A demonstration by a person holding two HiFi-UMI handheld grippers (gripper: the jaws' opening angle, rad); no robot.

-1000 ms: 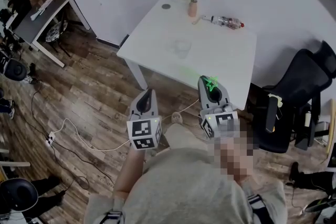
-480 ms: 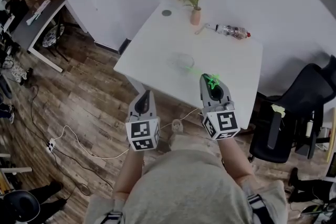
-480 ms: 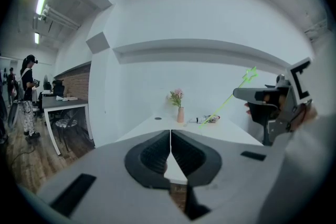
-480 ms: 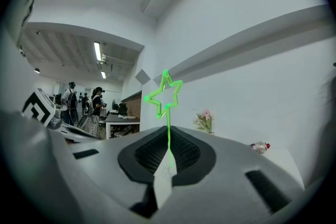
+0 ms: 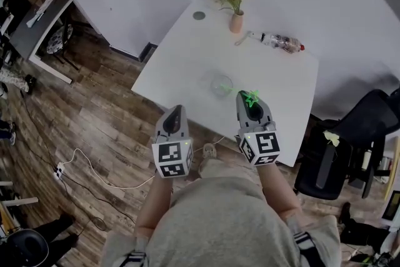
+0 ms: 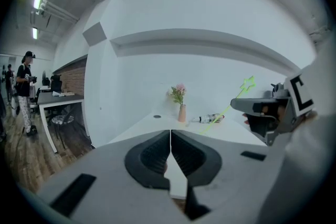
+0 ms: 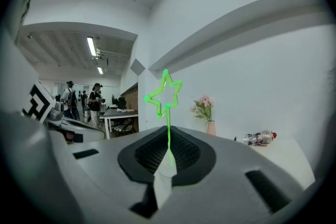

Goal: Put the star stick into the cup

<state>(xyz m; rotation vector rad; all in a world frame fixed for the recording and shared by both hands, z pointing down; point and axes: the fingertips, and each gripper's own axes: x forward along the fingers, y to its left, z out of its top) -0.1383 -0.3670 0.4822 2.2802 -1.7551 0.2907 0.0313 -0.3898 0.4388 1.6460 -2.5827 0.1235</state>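
The green star stick (image 5: 252,98) is clamped in my right gripper (image 5: 245,97), which is shut on its thin shaft with the star (image 7: 165,93) standing above the jaws. The shaft's lower end slants forward and left, towards the clear cup (image 5: 219,84) on the white table (image 5: 275,81). I cannot tell whether its tip is inside the cup. My left gripper (image 5: 175,110) hovers over the floor just off the table's near edge, shut on nothing. In the left gripper view the star stick (image 6: 247,83) and the right gripper (image 6: 236,106) show at the right.
At the table's far side stand a pink vase with flowers (image 5: 235,20), a lying plastic bottle (image 5: 281,42) and a small dark disc (image 5: 199,15). A black office chair (image 5: 350,147) is to the right, a desk (image 5: 37,22) at far left, cables (image 5: 94,166) on the wooden floor.
Both grippers have come forward towards the table. The right one with the stick now reaches over the near edge, and the stick's lower end lies by the cup.
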